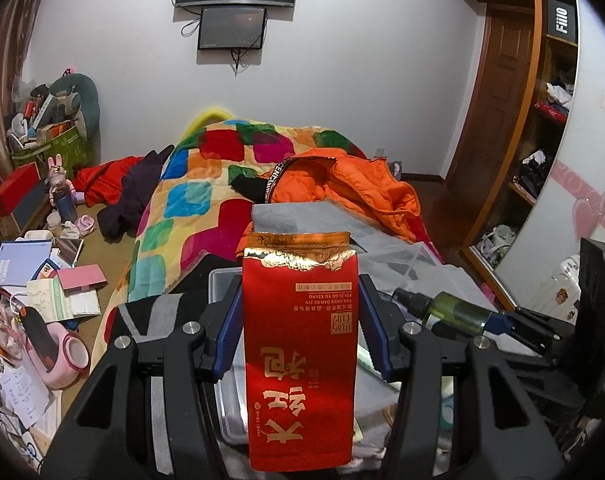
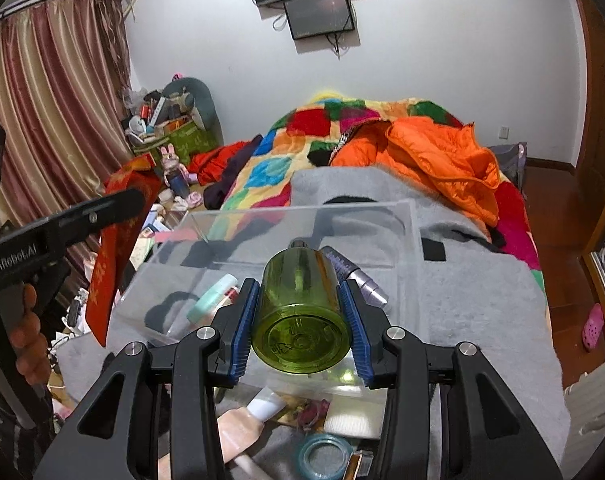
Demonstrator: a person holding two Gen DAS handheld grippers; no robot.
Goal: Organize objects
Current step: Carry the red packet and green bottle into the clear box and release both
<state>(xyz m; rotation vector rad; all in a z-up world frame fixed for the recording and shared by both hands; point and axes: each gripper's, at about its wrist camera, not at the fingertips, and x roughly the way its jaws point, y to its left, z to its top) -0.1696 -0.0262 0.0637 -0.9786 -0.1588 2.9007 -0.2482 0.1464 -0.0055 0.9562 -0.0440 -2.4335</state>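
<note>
Left hand-held gripper [image 1: 300,320] clamped on red tea pouch [image 1: 300,360]; right hand-held gripper [image 2: 300,328] clamped on green bottle [image 2: 300,312]. Over grey blanket [image 2: 482,292] on bed, clear tray [image 2: 238,232] below. Cluttered bedroom floor [image 1: 98,216].

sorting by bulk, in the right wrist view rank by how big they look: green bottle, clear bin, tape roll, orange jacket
1. clear bin
2. orange jacket, farther off, so unsure against the bin
3. green bottle, nearest, looks inflated
4. tape roll
</note>
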